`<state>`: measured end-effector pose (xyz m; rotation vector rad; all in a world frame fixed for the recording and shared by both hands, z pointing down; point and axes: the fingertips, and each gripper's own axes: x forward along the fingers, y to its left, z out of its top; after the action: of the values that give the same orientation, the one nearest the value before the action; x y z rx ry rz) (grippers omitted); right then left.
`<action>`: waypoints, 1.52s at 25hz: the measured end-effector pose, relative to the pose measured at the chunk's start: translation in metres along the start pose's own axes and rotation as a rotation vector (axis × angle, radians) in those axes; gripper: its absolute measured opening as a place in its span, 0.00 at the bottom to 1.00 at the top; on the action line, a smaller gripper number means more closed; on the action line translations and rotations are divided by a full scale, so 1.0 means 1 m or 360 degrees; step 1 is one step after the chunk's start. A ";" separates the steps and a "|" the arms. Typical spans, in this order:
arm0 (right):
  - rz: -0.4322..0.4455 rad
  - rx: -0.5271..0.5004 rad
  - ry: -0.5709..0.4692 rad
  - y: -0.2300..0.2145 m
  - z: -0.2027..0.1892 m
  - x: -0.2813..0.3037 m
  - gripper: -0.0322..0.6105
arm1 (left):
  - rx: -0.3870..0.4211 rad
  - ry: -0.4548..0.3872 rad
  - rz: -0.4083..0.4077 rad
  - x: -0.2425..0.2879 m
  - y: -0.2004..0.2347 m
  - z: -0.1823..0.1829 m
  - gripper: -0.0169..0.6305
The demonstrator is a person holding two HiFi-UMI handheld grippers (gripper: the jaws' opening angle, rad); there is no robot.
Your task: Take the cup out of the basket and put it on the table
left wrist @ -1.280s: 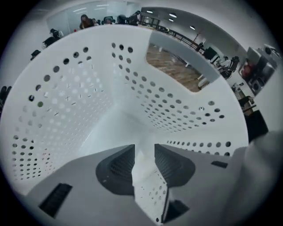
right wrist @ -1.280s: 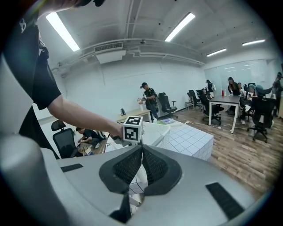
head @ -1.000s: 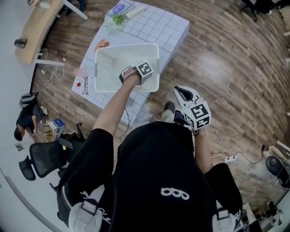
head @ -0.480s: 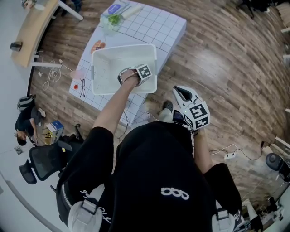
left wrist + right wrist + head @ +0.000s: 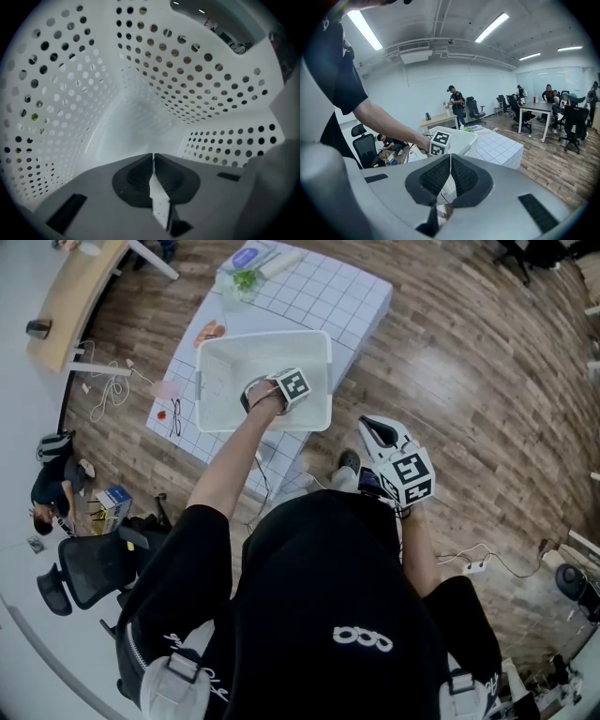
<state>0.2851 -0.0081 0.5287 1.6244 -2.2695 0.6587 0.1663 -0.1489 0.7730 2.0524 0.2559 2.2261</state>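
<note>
My left gripper is down inside the basket to fetch the cup; its jaws are closing, tips almost touching, with nothing visible between them. The basket is smooth white plastic, its sloping walls punched with rows of round holes, and it sits on the grid-patterned table. No view shows the cup; my hand may hide it. My right gripper waits at my side, jaws together, empty

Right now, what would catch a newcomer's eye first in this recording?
The white perforated basket on the checked table, with the left gripper reaching inside, jaws closing with nothing seen between them. The right gripper hangs shut beside the person.
</note>
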 end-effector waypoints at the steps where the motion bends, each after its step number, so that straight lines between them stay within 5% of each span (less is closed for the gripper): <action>1: 0.0006 -0.0008 -0.0003 0.002 0.001 0.001 0.09 | -0.0010 -0.0045 0.0015 -0.007 0.002 0.003 0.06; 10: 0.0047 -0.0067 -0.0034 0.019 0.013 0.006 0.09 | -0.0127 -0.0650 0.0189 -0.120 0.005 0.035 0.06; 17: 0.0067 -0.0113 -0.0067 0.036 0.022 0.006 0.09 | -0.0192 -0.1265 0.0363 -0.236 -0.021 0.029 0.06; 31: 0.0191 -0.0282 -0.0131 0.090 0.049 0.015 0.09 | -0.0545 -0.2092 0.0446 -0.334 -0.092 -0.088 0.05; 38: 0.0286 -0.0348 -0.0147 0.118 0.061 0.031 0.09 | -0.0689 -0.2214 0.0504 -0.329 -0.117 -0.142 0.05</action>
<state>0.1661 -0.0330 0.4665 1.3878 -2.4754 0.3643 0.0484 -0.1043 0.4178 2.8094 -0.6202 0.3941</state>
